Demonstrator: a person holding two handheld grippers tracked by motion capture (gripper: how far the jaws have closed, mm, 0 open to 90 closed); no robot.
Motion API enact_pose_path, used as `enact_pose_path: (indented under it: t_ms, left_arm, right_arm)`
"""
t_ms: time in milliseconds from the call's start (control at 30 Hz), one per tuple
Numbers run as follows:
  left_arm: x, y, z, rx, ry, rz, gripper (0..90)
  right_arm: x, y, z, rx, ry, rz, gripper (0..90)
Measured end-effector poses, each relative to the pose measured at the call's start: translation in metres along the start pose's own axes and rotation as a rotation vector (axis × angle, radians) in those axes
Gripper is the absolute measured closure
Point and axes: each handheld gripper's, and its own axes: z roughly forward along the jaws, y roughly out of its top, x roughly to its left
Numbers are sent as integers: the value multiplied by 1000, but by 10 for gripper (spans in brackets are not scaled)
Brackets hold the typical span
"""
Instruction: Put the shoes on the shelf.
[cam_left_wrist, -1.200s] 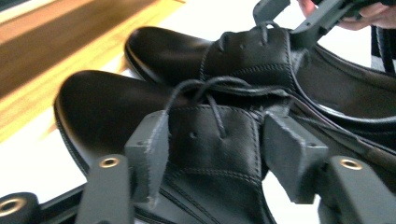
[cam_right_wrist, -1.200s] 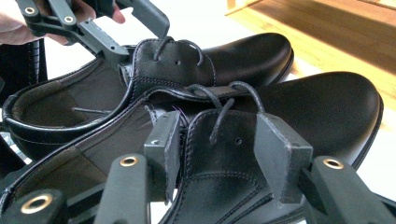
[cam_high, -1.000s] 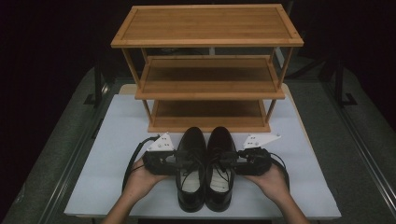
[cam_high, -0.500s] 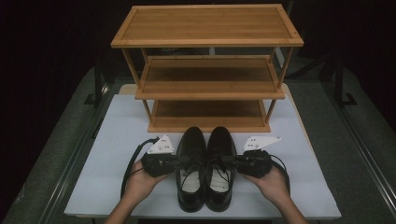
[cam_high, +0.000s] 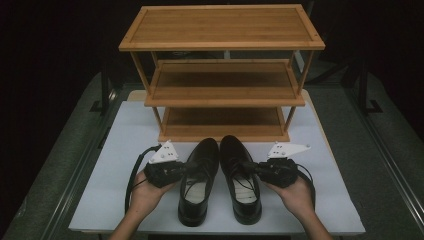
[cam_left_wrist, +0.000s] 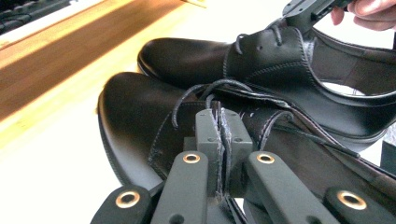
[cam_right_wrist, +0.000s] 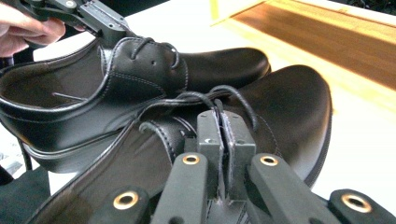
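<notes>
Change: over the last second I see almost nothing move; both grips look settled, so I judge a lift comes next.
Left gripper (cam_high: 181, 169): clamped on the left shoe (cam_high: 198, 180) at its laced edge.
Right gripper (cam_high: 252, 166): clamped likewise on the right shoe (cam_high: 240, 176).
Shoes: side by side on the table (cam_high: 100, 200), toes and long axes pointing away, at the rack (cam_high: 222, 75).

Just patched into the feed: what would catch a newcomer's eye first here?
A pair of glossy black leather lace-up shoes stands side by side on the white table, each pinched at the laces by a black two-jaw gripper: left gripper, right gripper. Behind them stands an empty three-tier bamboo shoe rack.
</notes>
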Motion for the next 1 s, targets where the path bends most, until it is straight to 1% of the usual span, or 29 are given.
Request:
enact_pose_path:
  t_ms: [33,67,133,167,200,233,267,300,400,467,500,533,567,633,700,733,800,867,900,933,1000]
  left_arm:
    - [0,0,0,0,0,0,883]
    - [1,1,-2,-8,5,1,883]
    - [2,3,-4,-12,4,-1,883]
    - [1,3,-5,-14,9,0,883]
    - [1,3,-5,-14,9,0,883]
    - [1,3,-6,-20,19,4,883]
    - [1,3,-6,-20,19,4,883]
    - [2,5,-8,-34,22,-3,883]
    - [4,8,-10,-42,28,-5,883]
    - [6,12,-12,-51,36,-4,883]
    - [9,16,-13,-61,42,-6,883]
    - [9,16,-13,-61,42,-6,883]
    - [13,19,-15,-72,49,-12,883]
    - [15,21,-15,-76,52,-11,883]
    - [18,25,-13,-78,64,-13,882]
    - [23,28,-11,-82,68,-18,883]
    - [25,30,-9,-82,73,-19,883]
    - [31,34,-3,-80,89,-20,882]
    - [31,34,-3,-80,89,-20,883]
    - [36,36,1,-78,99,-25,883]
    - [39,37,3,-81,101,-25,883]
  right_arm:
    - [0,0,-2,-8,-4,-1,883]
    - [-1,1,-4,-22,-2,8,884]
    - [-3,2,-6,-24,-5,12,884]
    - [-4,2,-6,-16,-13,10,885]
    - [-4,1,-7,-19,-11,15,885]
    - [-6,1,-8,-21,0,22,885]
    - [-5,1,-8,-22,-6,16,886]
    - [-5,2,-8,-26,-13,13,886]
    - [-6,5,-9,-32,-11,13,886]
    - [-8,10,-11,-53,-16,14,885]
    - [-10,12,-11,-53,-18,12,886]
    - [-10,12,-11,-53,-18,12,886]
    - [-13,15,-11,-61,-23,18,886]
    - [-15,17,-11,-66,-24,20,886]
    - [-20,23,-10,-73,-37,22,886]
    - [-22,24,-9,-79,-42,23,885]
    - [-24,26,-9,-81,-47,27,885]
    - [-32,31,-7,-88,-62,32,885]
    - [-32,31,-7,-88,-62,32,885]
    - [-37,34,-5,-95,-74,36,885]
    - [-43,38,-3,-101,-86,38,885]
